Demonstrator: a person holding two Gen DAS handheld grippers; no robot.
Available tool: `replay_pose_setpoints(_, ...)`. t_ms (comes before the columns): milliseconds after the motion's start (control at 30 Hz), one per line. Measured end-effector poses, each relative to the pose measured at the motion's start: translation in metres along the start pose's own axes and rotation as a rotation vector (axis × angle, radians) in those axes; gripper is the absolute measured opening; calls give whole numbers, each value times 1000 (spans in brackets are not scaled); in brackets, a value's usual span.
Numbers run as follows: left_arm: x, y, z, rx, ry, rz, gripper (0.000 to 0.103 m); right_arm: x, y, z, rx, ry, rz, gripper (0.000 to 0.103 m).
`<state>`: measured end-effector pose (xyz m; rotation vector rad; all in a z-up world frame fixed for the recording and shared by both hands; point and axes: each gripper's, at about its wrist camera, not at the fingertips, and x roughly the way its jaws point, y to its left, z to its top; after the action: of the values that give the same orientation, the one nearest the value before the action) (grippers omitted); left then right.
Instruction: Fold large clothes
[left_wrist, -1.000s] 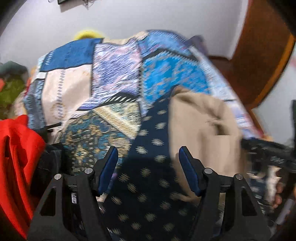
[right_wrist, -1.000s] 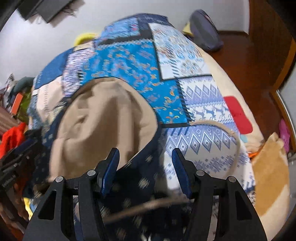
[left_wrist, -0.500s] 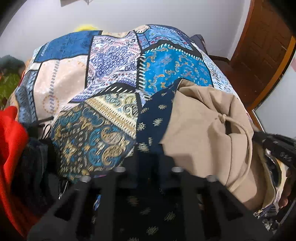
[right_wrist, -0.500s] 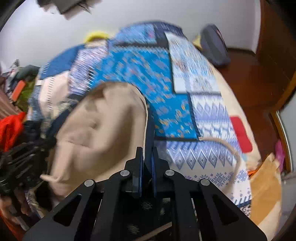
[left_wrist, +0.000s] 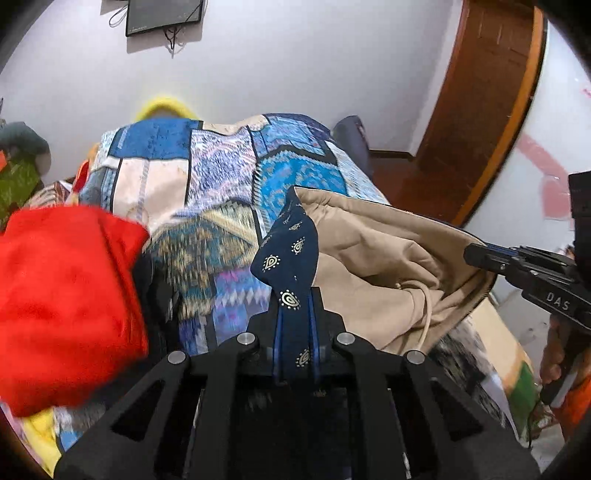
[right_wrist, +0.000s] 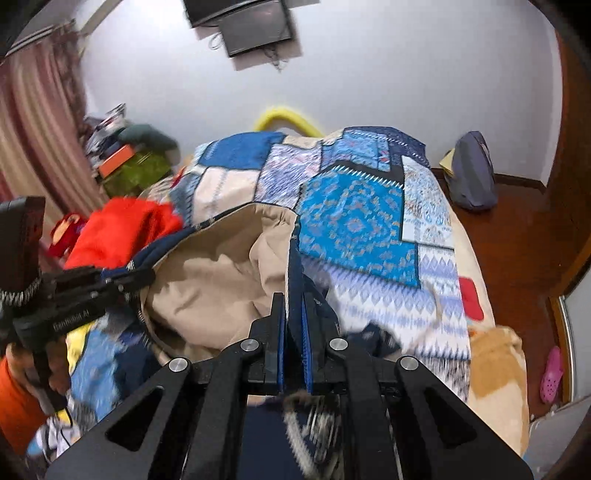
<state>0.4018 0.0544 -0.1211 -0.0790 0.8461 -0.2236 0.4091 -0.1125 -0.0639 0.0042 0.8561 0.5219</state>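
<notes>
Left tool clenched on a fold of the navy patterned garment, blue pads pinching the cloth between them, having just closed from wide apart. Right tool likewise clamped tight on another edge of the same garment, navy hem running up out of the pads, jaws just drawn together around it. Garment lifted and stretched between the two tools, beige lining sagging open like a pouch, a pale drawstring dangling from its inside. Right tool also visible at the right edge of the left wrist view, gripping the far hem. Below and beyond the garment, a bed covered by a blue patchwork quilt. Red cloth heaped just beside the garment on the left, blurred. Farther out: a yellow object at the head of the bed, a dark screen on the white wall, a grey bag on the wooden floor.
</notes>
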Motion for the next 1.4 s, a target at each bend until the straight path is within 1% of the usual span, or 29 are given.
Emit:
replay_pose_setpoints(100,-19,0,-32,-17,11,-23,12,-15,9,-24,-32,20,-9,7)
replay_pose_setpoints(167,-26,0,-54,-13,24,-12,12,-21,14,-39,-56,34,-26,7)
replay_pose_setpoints(233,-29,-1,-73,-15,36,-8,12,-22,13,-56,-46,65,-22,7)
replay_pose_setpoints(300,-29,-2,-93,-26,61,-9,12,-19,10,-70,-24,95,-15,7)
replay_pose_setpoints(367,-27,-2,-112,-23,79,10,12,-14,7,-83,-10,121,-27,7)
replay_pose_setpoints(433,-24,-2,-127,-18,97,34,12,-13,3,-96,21,147,-19,7)
replay_pose_setpoints(500,-17,0,-139,-20,123,50,12,-8,0,-110,38,173,-34,7)
replay_pose_setpoints(567,-10,2,-151,-23,150,68,12,0,-2,-120,24,199,-70,7)
replay_pose_setpoints(633,-6,5,-156,-20,159,87,13,3,-3,-128,24,217,-71,8)
replay_pose_setpoints(733,-7,8,-158,-17,160,102,25,6,-5,-133,18,227,-94,8)
replay_pose_setpoints(800,-10,9,-156,-15,152,113,38,4,-5,-133,18,229,-92,10)
replay_pose_setpoints(833,-13,9,-154,-10,148,115,40,3,-5,-130,21,232,-87,12)
replay_pose_setpoints(967,-25,6,-143,1,114,135,41,-3,4,-121,6,225,-91,16)
replay_pose_setpoints(1067,-30,6,-127,-5,82,118,42,-7,11,-107,-5,190,-73,30)
replay_pose_setpoints(1100,-30,7,-121,-8,75,112,45,-8,13,-103,-8,177,-67,37)
replay_pose_setpoints(1133,-30,7,-116,-10,67,107,46,-8,15,-98,-13,161,-62,41)
replay_pose_setpoints(1233,-26,5,-97,-3,45,91,48,-5,21,-85,-28,128,-51,43)
replay_pose_setpoints(1400,-7,-4,-75,38,38,85,48,16,22,-65,-19,133,-23,43)
